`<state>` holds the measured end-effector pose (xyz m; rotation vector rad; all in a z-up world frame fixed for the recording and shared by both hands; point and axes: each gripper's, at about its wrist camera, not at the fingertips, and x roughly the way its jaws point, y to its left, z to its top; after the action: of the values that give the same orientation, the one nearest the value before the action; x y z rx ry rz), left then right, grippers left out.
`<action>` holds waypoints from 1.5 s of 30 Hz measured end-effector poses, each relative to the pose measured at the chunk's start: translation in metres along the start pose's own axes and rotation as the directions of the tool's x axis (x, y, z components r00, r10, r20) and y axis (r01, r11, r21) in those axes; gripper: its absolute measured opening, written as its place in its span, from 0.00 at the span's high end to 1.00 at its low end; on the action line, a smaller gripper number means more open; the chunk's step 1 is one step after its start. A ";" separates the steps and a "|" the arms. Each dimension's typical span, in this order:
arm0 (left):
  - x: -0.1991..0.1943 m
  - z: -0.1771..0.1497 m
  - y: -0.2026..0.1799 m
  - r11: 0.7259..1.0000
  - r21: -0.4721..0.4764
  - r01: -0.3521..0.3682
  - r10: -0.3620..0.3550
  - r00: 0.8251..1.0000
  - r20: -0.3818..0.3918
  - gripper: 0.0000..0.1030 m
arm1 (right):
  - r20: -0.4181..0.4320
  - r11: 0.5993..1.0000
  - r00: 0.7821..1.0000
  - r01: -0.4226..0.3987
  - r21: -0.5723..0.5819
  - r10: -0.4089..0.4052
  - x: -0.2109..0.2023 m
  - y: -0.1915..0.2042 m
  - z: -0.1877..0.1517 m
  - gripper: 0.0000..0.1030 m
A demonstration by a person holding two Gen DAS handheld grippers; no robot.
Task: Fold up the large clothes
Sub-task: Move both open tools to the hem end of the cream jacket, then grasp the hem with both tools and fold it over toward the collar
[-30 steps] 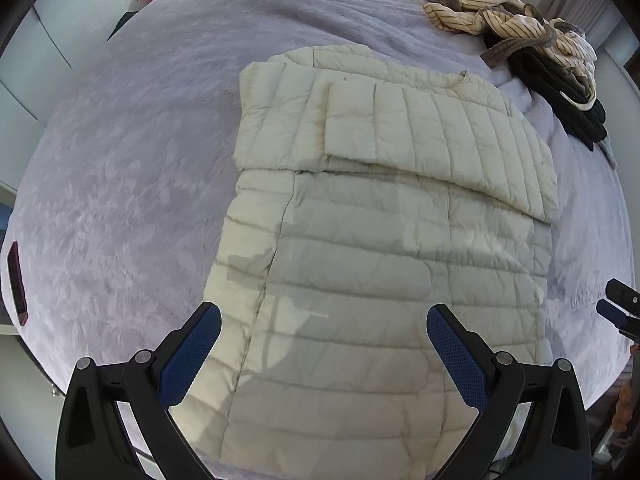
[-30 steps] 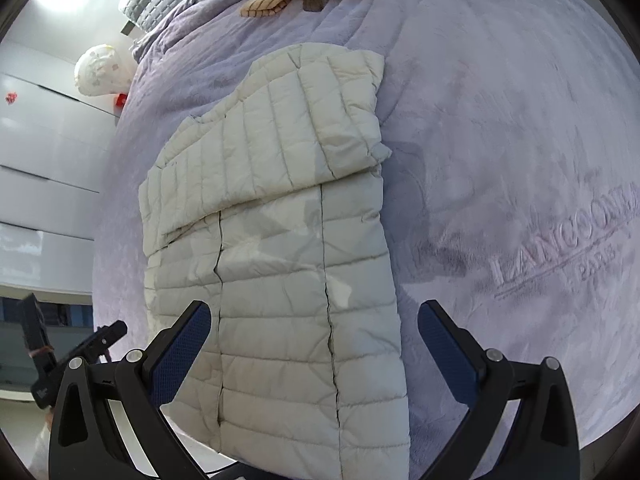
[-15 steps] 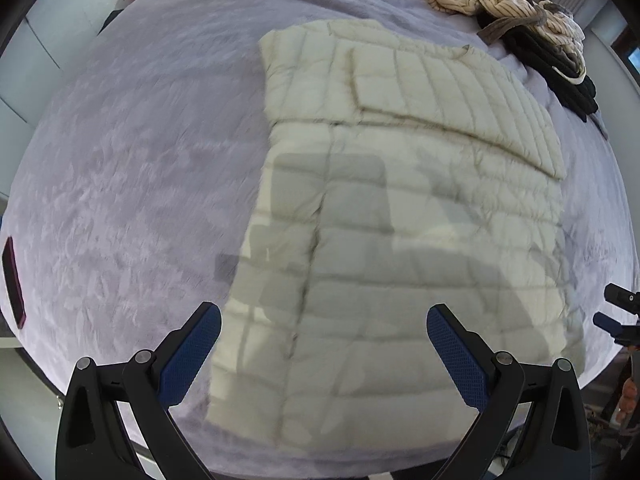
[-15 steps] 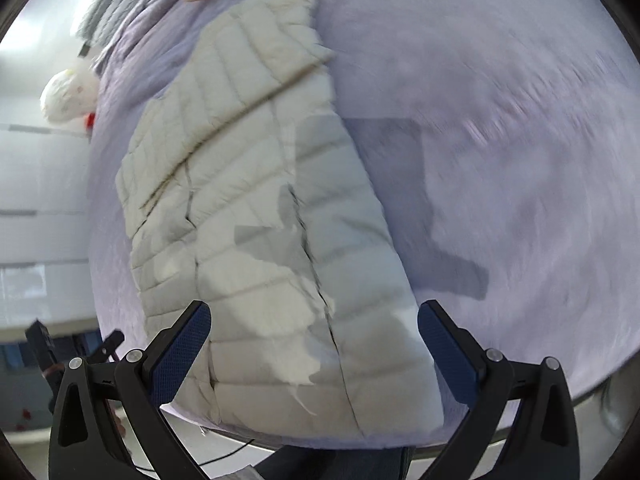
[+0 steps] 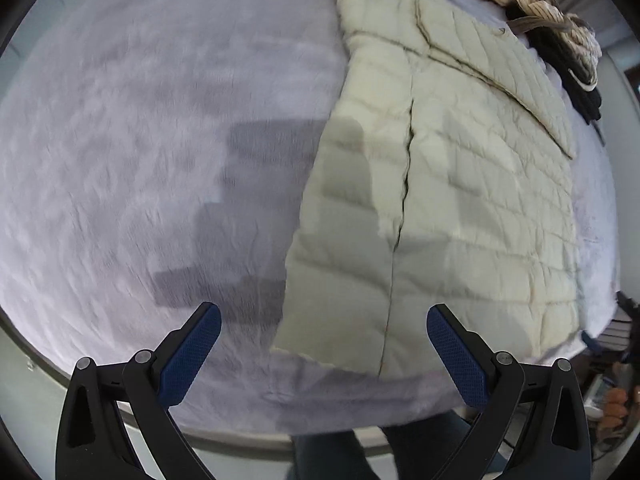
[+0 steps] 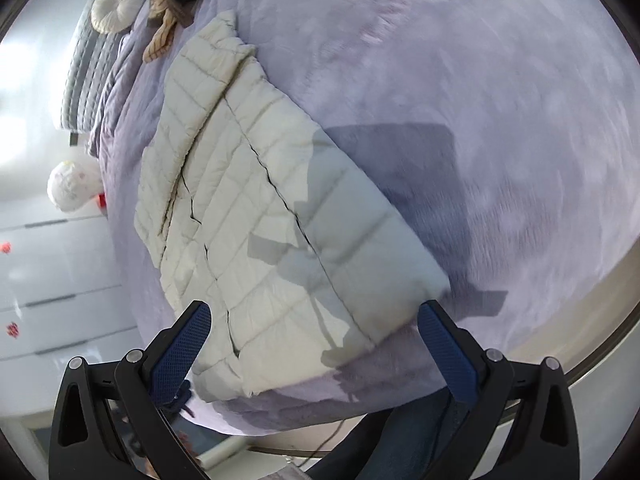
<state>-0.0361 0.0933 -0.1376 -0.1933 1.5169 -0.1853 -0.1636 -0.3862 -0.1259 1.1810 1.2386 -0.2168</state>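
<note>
Since a second ago both cameras have been pulling back and lifting off the cream quilted down jacket [image 5: 452,184], which was filling the lower middle of each view and is now sliding toward 1 o'clock in the left wrist view and toward 10 o'clock in the right wrist view [image 6: 256,200]. The jacket is lying flat on the lilac plush bedspread [image 5: 140,140], sleeves already folded inward across the chest so that it is forming a long rectangle, its hem end nearest the person at the bed's near edge. The left gripper [image 5: 324,352] is hovering above the hem's left corner with its jaws spread wide and nothing between them; the right gripper [image 6: 314,348] is hanging over the hem's right corner, jaws likewise apart and empty. Judging from this, the sleeve stage is finished and the lengthwise fold is the step coming up: each gripper is probably going to need to drop onto its own hem corner, close on the puffy layers, then carry the hem toward the collar. Beyond the collar, at 1 o'clock in the left view, a heap of striped tan and black clothes [image 5: 552,28] is waiting, well apart from the jacket, and a round white cushion [image 6: 118,6] is resting at 11 o'clock in the right view.
</note>
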 end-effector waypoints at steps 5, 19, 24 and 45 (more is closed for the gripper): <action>0.012 0.002 0.011 0.990 -0.062 0.126 -0.126 0.992 0.000 0.00 | -0.005 0.992 0.998 -0.069 0.103 0.070 0.012 -0.020 -0.014 0.00; 0.042 0.017 -0.001 0.920 -0.088 0.381 -0.386 0.921 -0.045 0.00 | 0.050 0.913 0.951 -0.307 0.268 0.305 0.058 -0.045 -0.017 0.00; 0.036 0.018 -0.008 0.916 -0.072 0.395 -0.399 0.916 -0.045 0.09 | 0.070 0.884 0.915 -0.402 0.239 0.398 0.058 -0.032 -0.010 0.00; -0.046 0.075 -0.044 0.843 -0.050 0.535 -0.530 0.844 0.079 0.79 | -0.146 0.877 0.865 -0.470 0.101 0.481 0.037 0.041 0.062 0.91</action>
<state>0.0364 0.0623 -0.0793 -0.6771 1.3772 -0.5666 -0.0837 -0.4003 -0.1406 1.5465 1.0466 0.2204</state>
